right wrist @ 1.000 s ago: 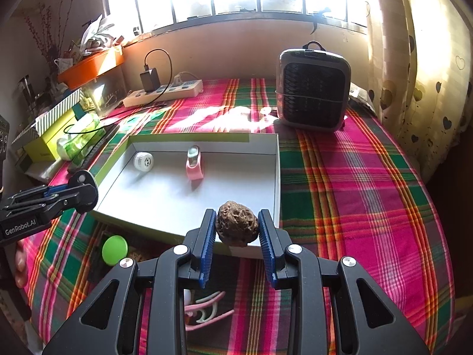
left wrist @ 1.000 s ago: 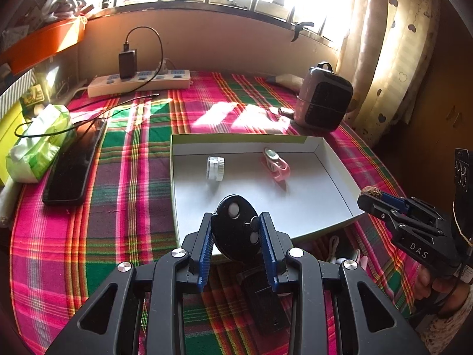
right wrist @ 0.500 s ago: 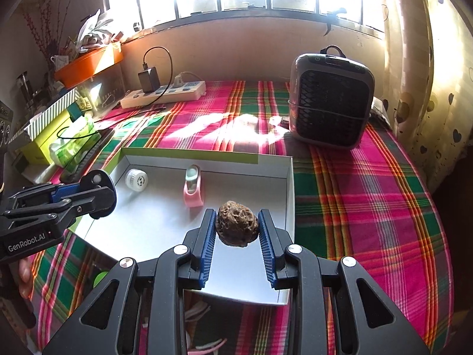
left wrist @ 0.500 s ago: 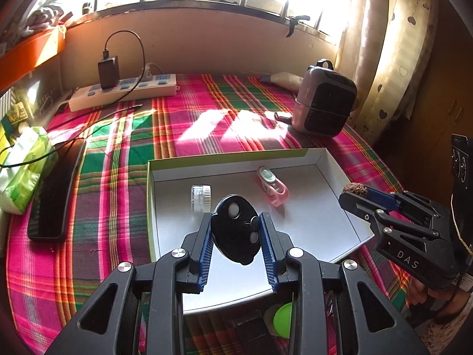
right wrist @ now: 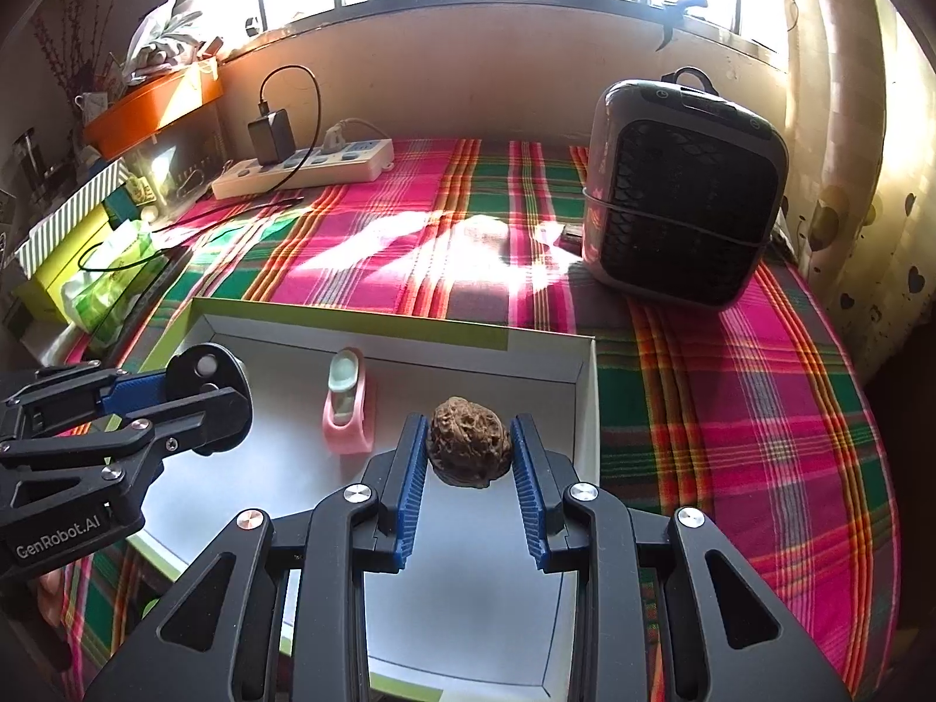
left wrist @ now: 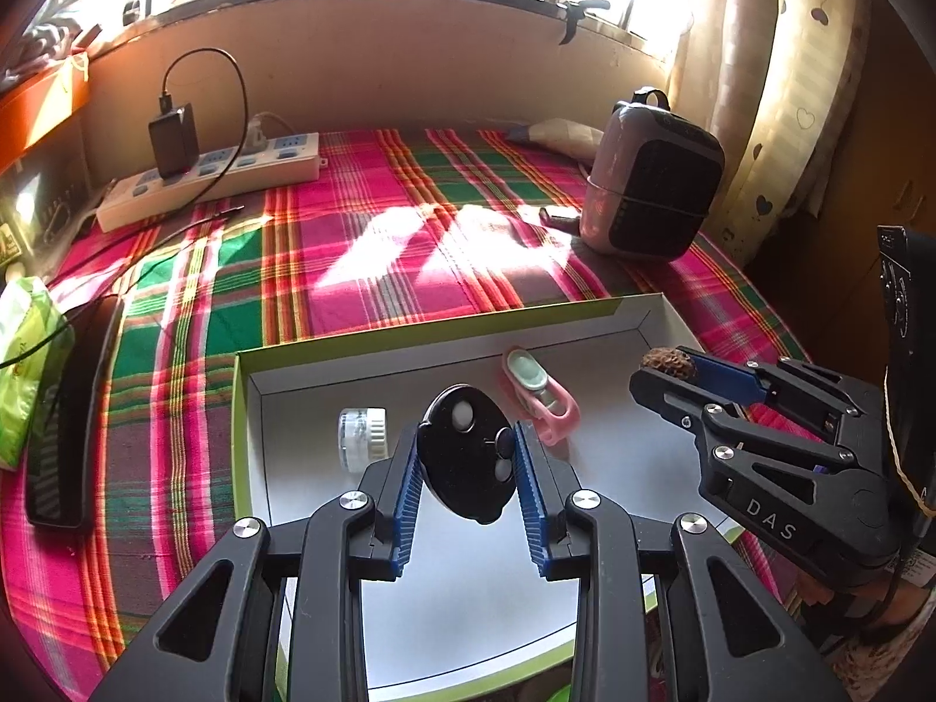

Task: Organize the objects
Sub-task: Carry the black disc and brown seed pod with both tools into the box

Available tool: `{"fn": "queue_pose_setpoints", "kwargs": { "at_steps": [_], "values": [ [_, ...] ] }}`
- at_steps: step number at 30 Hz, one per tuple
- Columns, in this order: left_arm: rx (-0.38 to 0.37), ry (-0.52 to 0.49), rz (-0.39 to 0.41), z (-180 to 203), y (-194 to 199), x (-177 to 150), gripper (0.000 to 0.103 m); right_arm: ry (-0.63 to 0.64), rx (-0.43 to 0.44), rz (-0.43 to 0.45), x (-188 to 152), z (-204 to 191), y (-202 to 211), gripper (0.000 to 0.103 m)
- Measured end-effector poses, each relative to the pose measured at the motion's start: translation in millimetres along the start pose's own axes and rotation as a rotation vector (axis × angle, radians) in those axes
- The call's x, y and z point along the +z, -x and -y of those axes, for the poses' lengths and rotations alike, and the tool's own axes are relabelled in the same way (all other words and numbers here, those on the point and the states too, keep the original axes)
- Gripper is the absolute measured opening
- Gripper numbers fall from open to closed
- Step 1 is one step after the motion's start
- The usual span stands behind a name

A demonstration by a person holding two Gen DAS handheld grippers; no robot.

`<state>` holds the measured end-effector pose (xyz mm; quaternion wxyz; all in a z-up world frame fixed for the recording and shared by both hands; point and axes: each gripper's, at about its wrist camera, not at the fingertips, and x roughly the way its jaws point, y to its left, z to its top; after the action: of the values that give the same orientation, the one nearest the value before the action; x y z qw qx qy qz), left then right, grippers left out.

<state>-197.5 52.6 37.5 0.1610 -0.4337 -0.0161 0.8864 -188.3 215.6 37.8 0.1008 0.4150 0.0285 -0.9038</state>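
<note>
— From the left wrist view: the left gripper (left wrist: 467, 468) is clamped on that black oval remote (left wrist: 468, 459), and it now hangs over the floor of the white tray (left wrist: 655, 322). A second ago it was short of the near rim, with the tray further off. So the carry looks nearly done; I'd guess a set-down comes next.

— What's already in there?

— A small white jar (left wrist: 362, 439) lying on its side, just left of the remote, and a pink clip-shaped thing (left wrist: 541, 398) just right of it. This view also catches the right gripper (left wrist: 670, 365) from the side, though you only see a sliver of its brown load.

— And the right wrist view?

— Here the load is plain: the right gripper (right wrist: 471, 456) pinches a wrinkled brown nut (right wrist: 470, 450), now over the tray's right part, near its right wall (right wrist: 588, 403); earlier it sat at the front rim. The pink thing (right wrist: 346, 403) stands just to its left. The left gripper (right wrist: 202, 392) blocks the jar from here, but the fan heater (right wrist: 684, 199) on the plaid cloth (right wrist: 731, 409) shows in full.
</note>
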Motion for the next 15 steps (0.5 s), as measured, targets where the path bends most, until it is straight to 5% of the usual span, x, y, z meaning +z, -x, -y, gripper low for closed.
{"fn": "queue_pose_setpoints", "kwargs": {
  "at_steps": [15],
  "values": [
    [0.008, 0.005, -0.038, -2.7, -23.2, 10.7, 0.028, 0.034, -0.030, -0.053, 12.5, -0.8, -23.5, 0.030]
  ]
}}
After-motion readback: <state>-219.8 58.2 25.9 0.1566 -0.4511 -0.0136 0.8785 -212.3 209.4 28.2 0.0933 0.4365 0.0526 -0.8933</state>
